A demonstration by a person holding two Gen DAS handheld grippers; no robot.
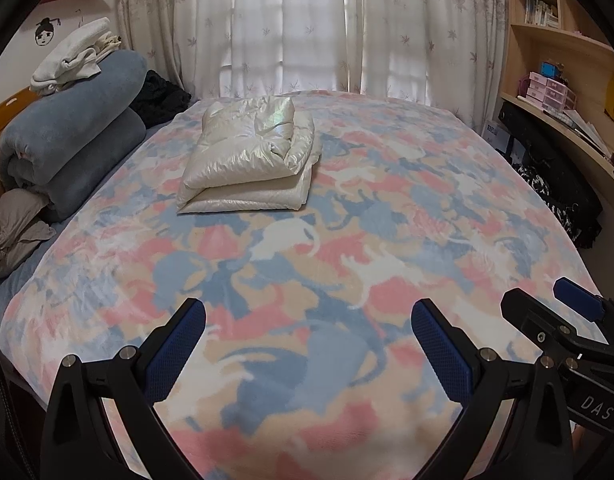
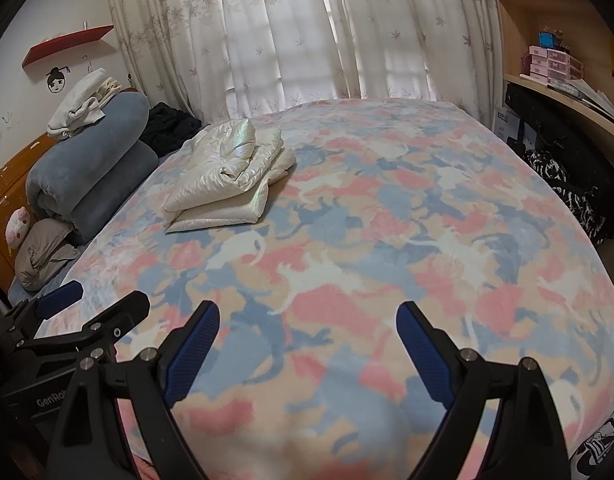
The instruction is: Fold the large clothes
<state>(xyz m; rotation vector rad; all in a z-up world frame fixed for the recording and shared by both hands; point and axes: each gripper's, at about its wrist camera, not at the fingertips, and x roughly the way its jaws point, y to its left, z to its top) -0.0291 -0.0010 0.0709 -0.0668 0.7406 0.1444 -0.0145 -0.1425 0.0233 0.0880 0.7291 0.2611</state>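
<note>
A folded cream puffer jacket (image 1: 249, 158) lies on the far left part of the patterned blanket (image 1: 347, 248) (pink, blue and cream shapes), near the rolled grey-blue duvet (image 1: 71, 136). The left gripper (image 1: 308, 346) and right gripper (image 2: 307, 344) hover side by side over the near edge, fingers spread apart, holding nothing.

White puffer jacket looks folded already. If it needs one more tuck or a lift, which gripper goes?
Probably left. The white puffer jacket lies toward the bed's left half, more directly ahead of the left gripper than the right gripper. Both are open, empty, and well short of it.
</note>
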